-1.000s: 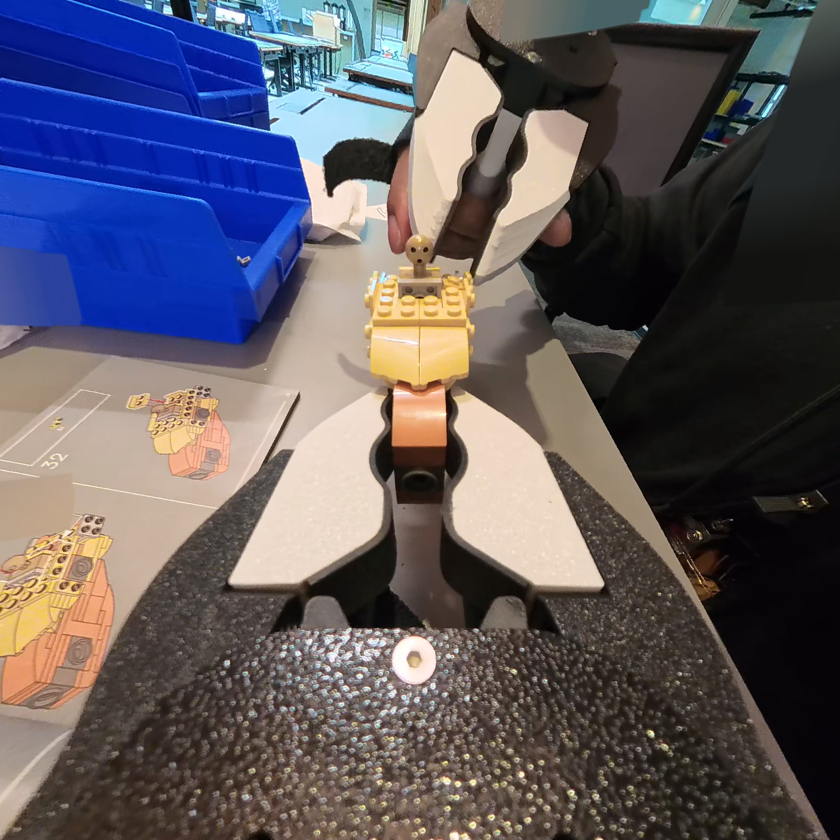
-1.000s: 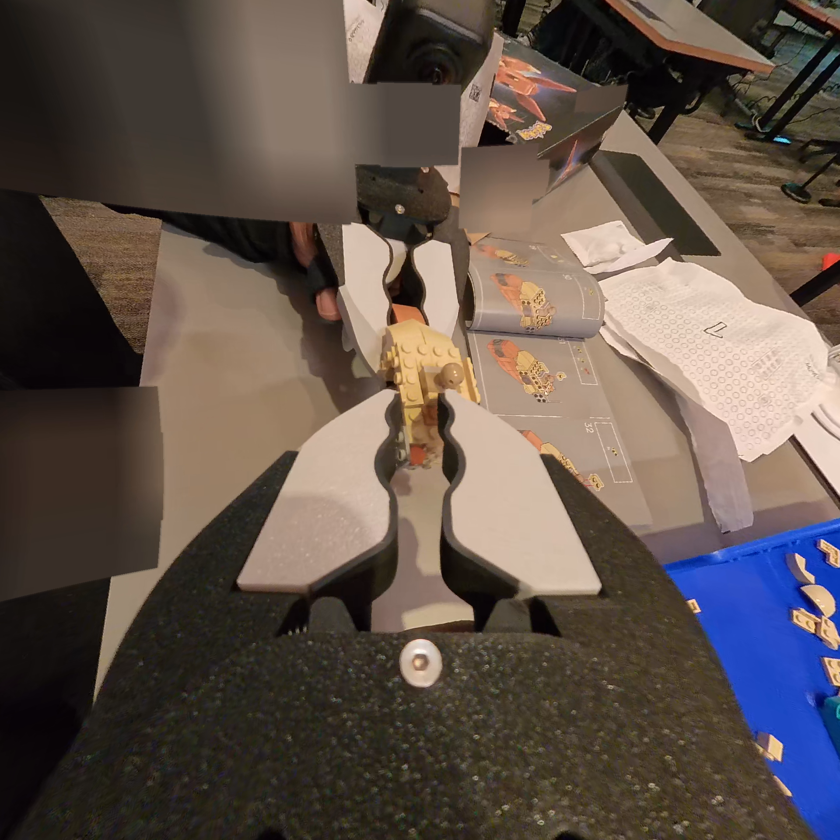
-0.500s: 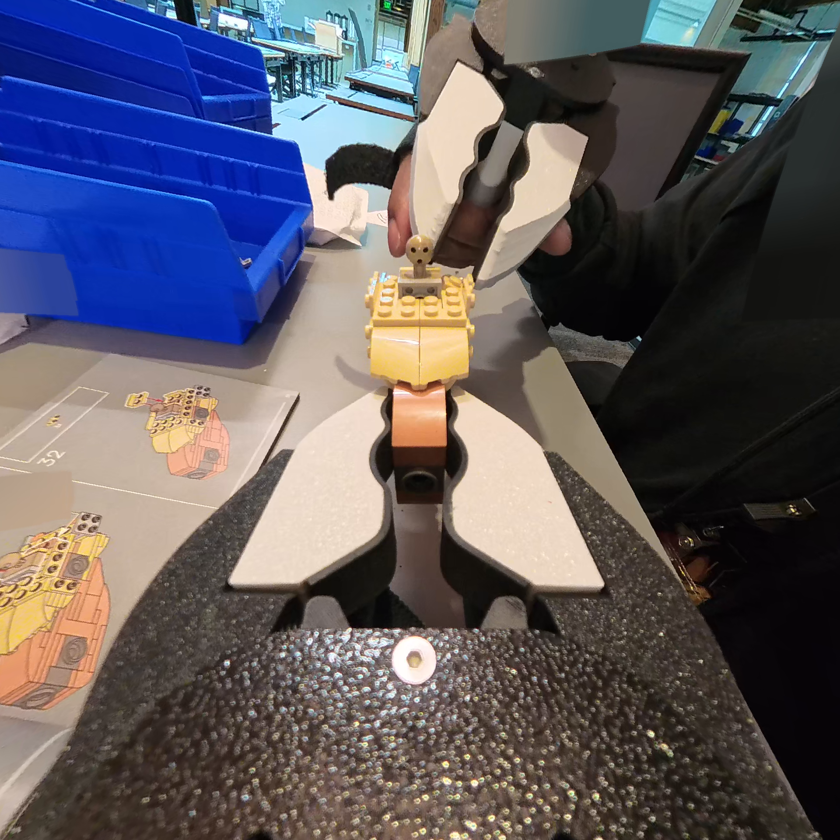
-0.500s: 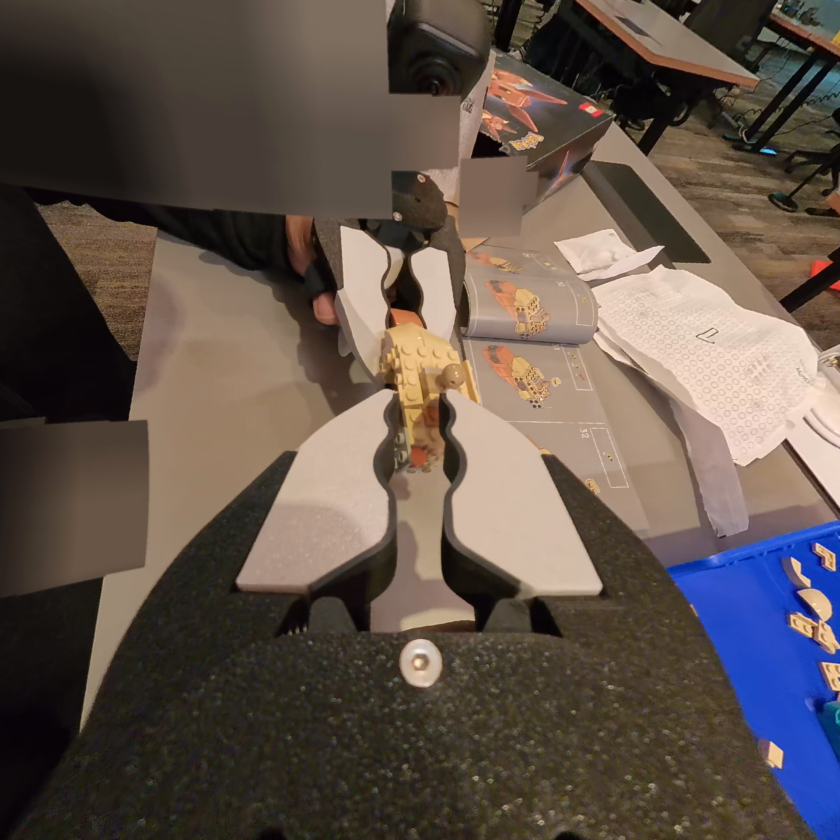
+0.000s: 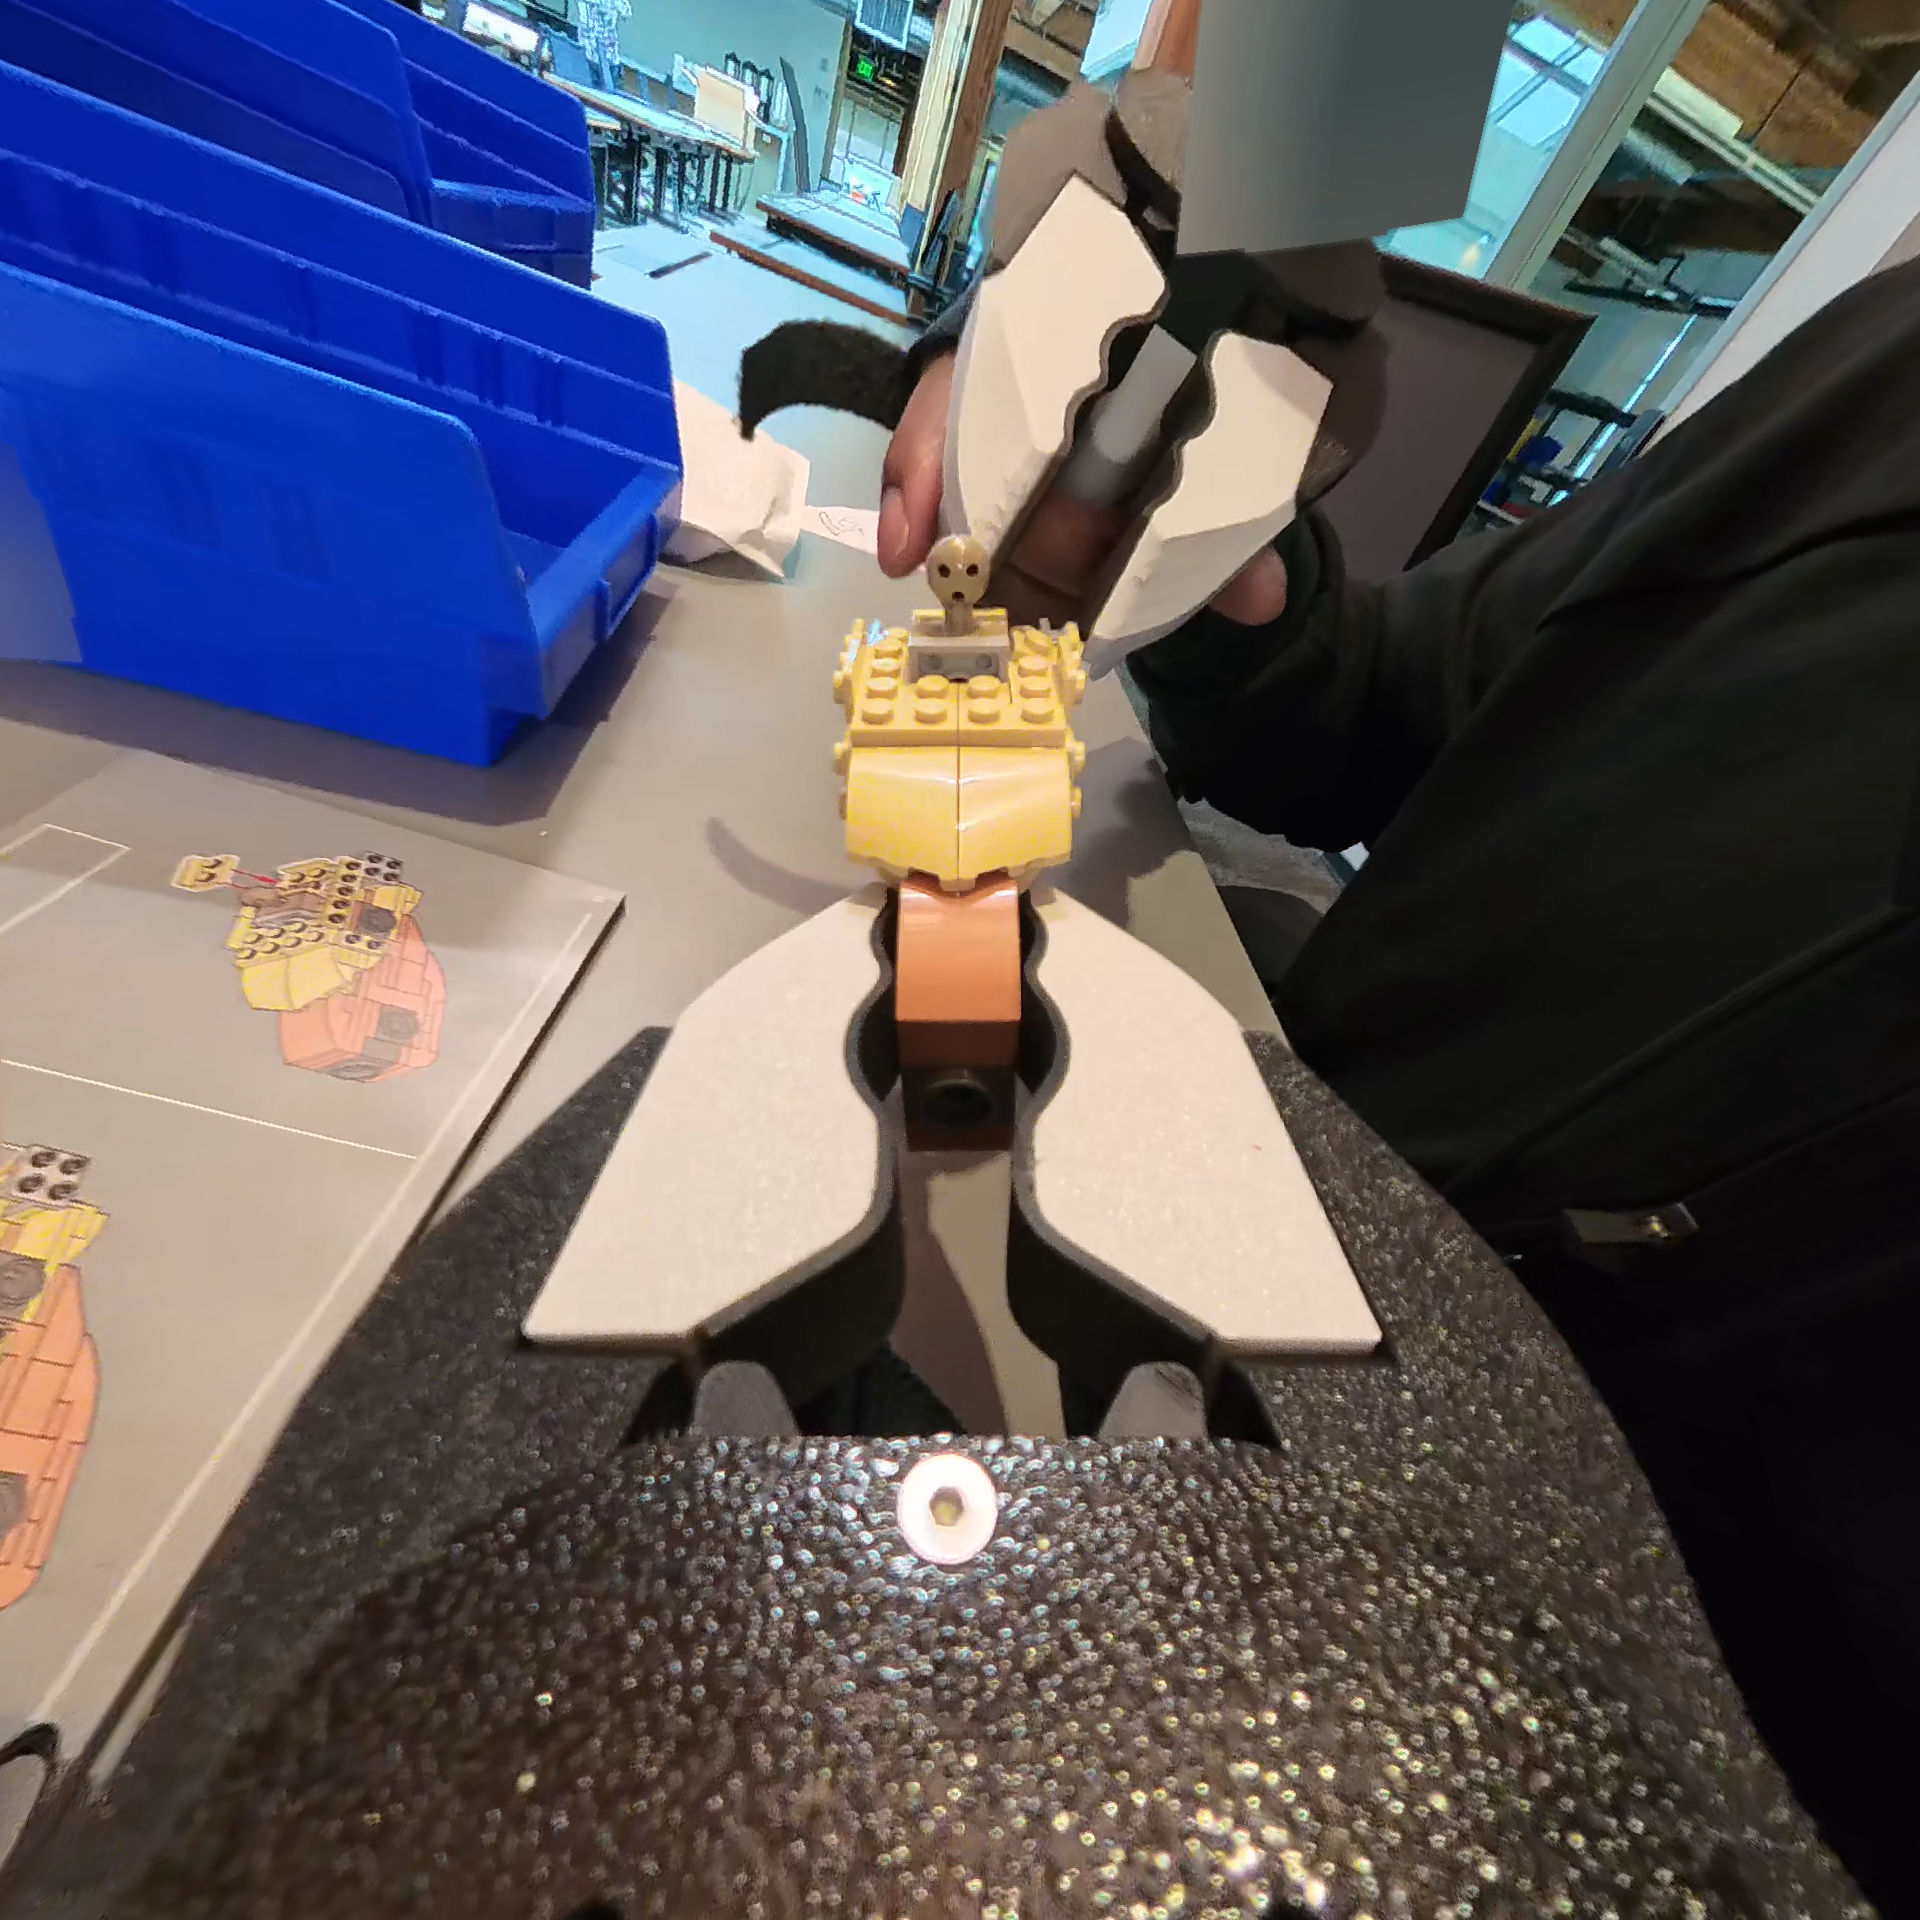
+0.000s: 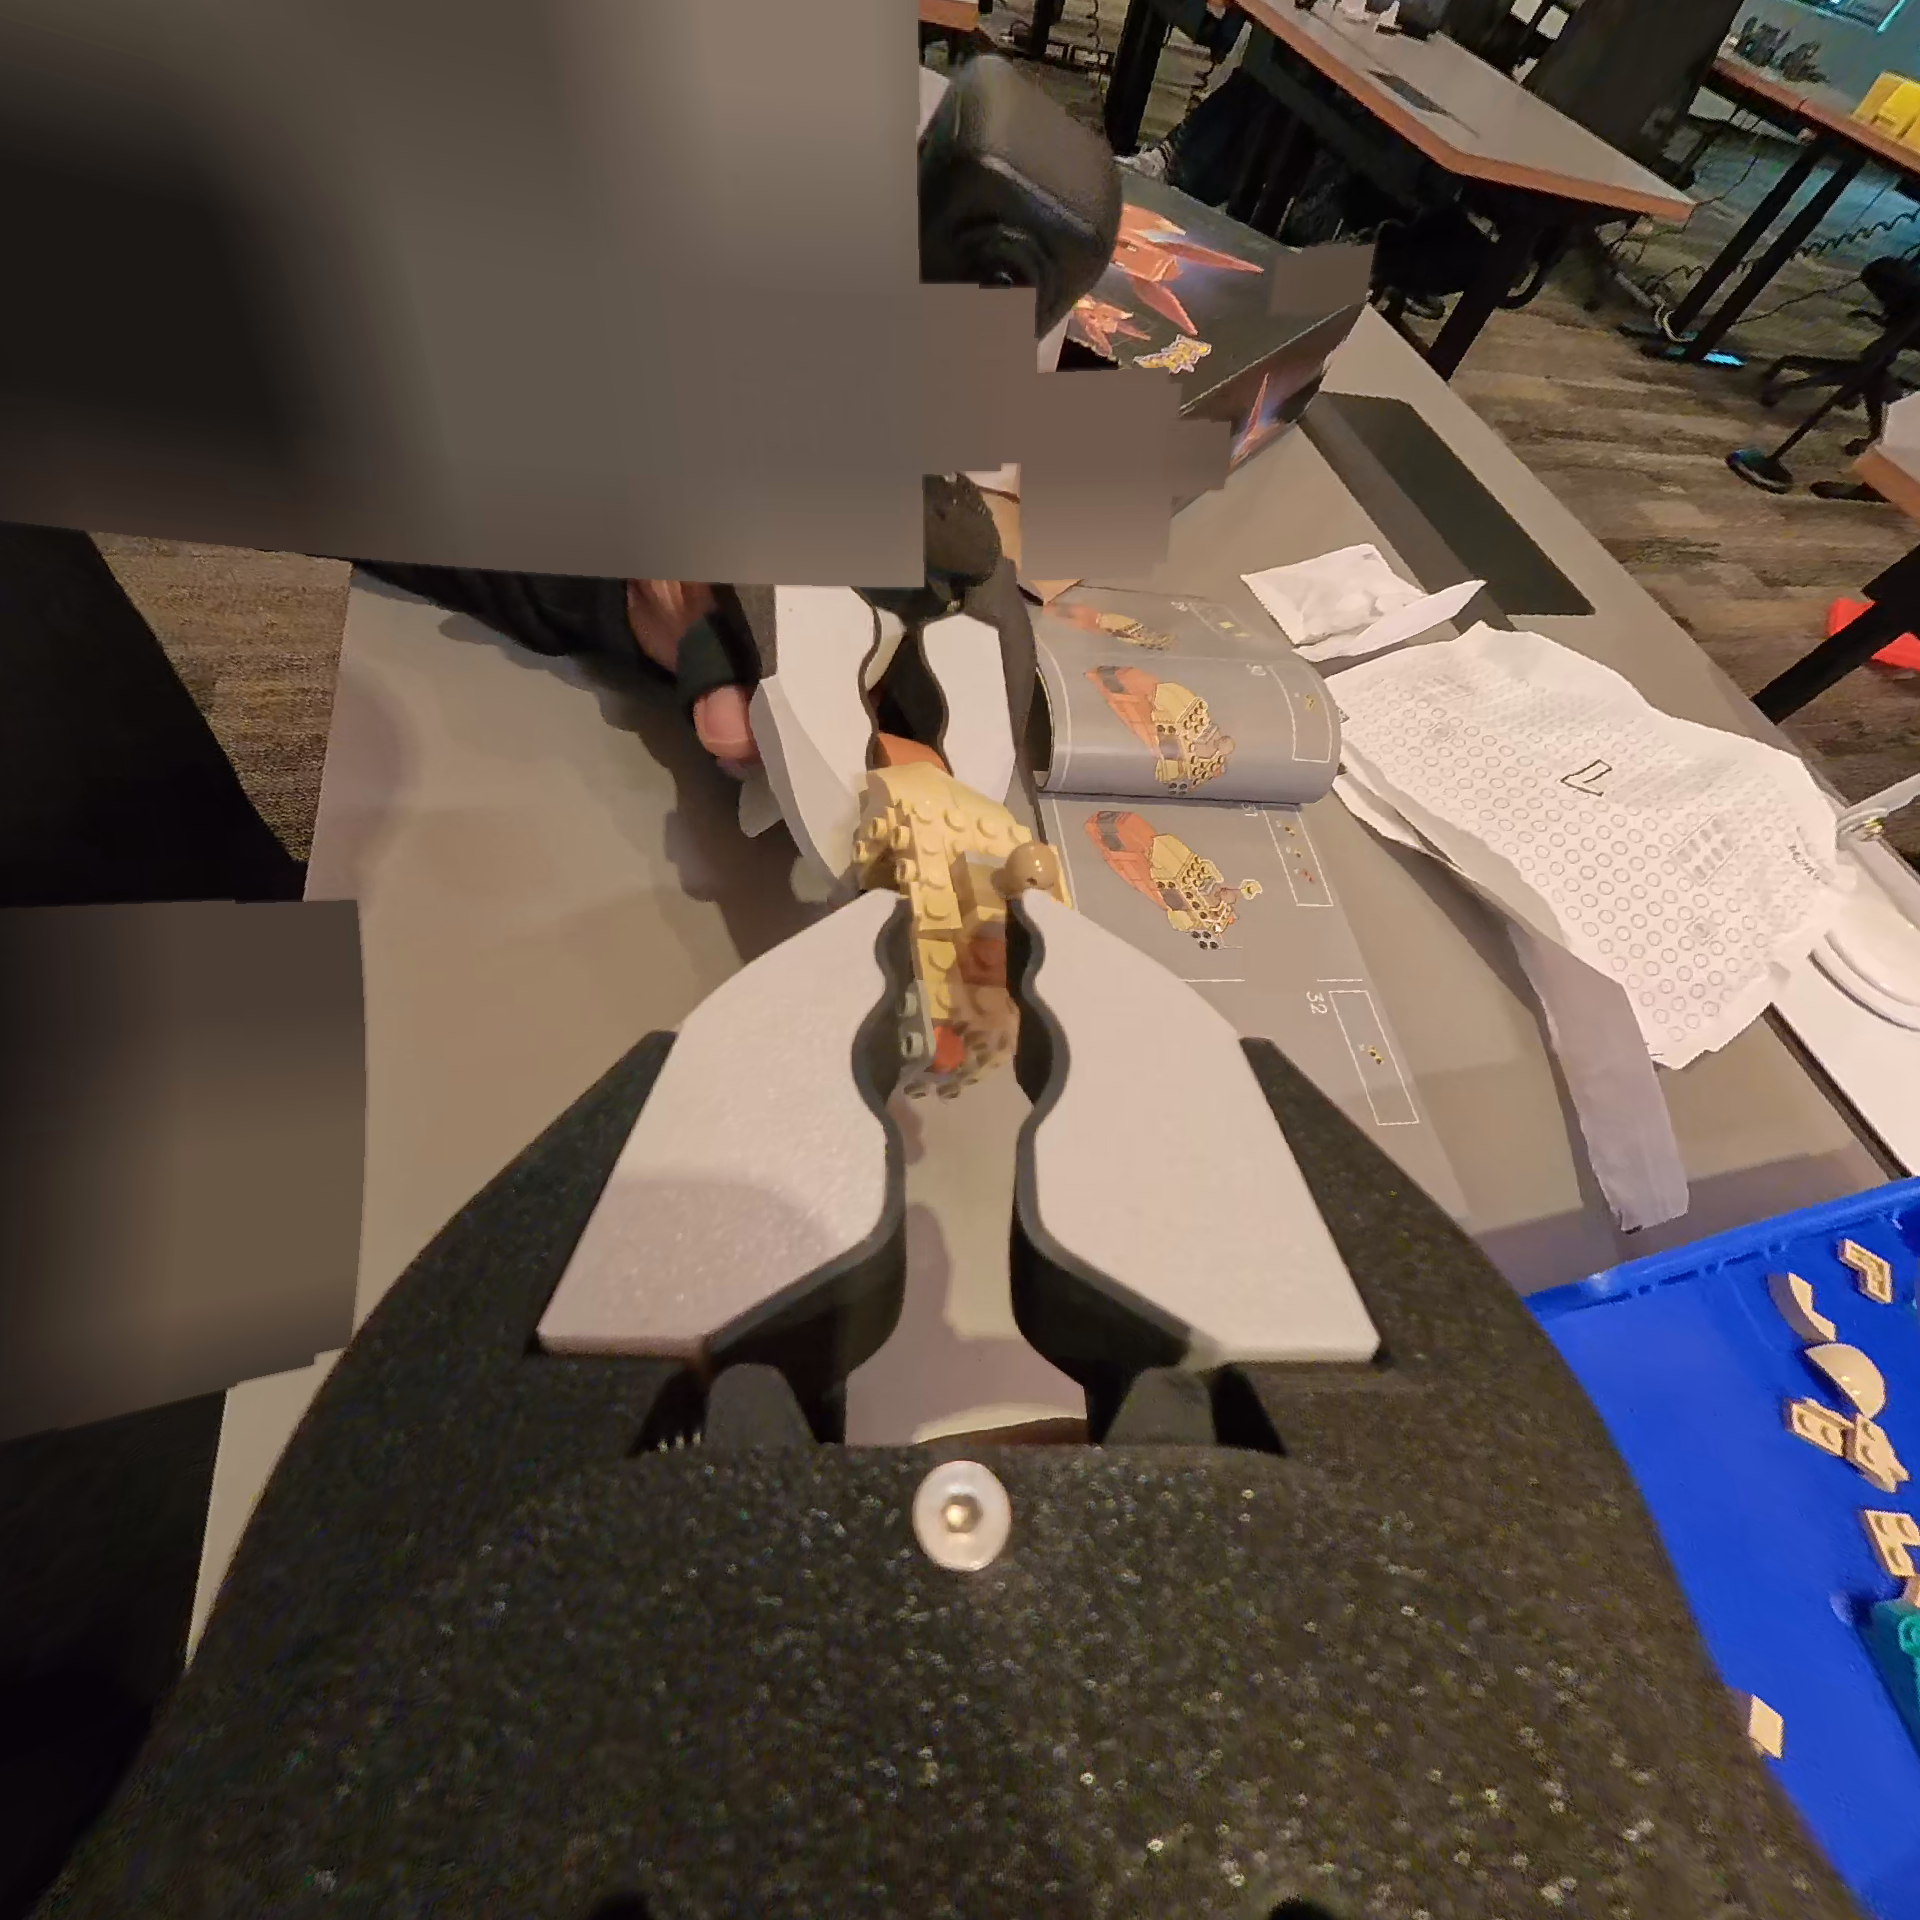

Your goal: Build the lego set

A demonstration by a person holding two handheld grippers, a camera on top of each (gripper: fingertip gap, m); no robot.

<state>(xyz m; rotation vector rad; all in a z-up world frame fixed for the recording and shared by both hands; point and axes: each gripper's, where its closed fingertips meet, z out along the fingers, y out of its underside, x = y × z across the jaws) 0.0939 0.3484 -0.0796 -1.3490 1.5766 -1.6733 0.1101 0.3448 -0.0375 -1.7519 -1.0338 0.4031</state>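
Observation:
A tan and brown lego model (image 5: 956,748) is held just above the grey table. My left gripper (image 5: 956,914) is shut on its brown block (image 5: 956,977). A small tan knob piece (image 5: 954,566) stands on a grey plate on top of the model. My right gripper (image 5: 1049,582) hovers tilted at the model's far end with a gap between its fingers and nothing held. In the right wrist view the right gripper (image 6: 958,914) straddles the model's (image 6: 940,883) rear end. I cannot tell if it touches. The left gripper (image 6: 904,717) shows beyond it.
Blue bins (image 5: 312,499) stand at the left. Another blue bin (image 6: 1766,1403) holds several loose tan pieces. An open instruction booklet (image 6: 1174,727) and white perforated bags (image 6: 1610,810) lie beside the model. The set's box (image 6: 1195,312) stands behind. The table edge (image 5: 1195,883) runs close on the right. The left gripper's tips are roughly 5 cm from the right gripper's.
The right gripper has rolled and shifted slightly around the model's rear. The left gripper keeps its hold and has barely moved.

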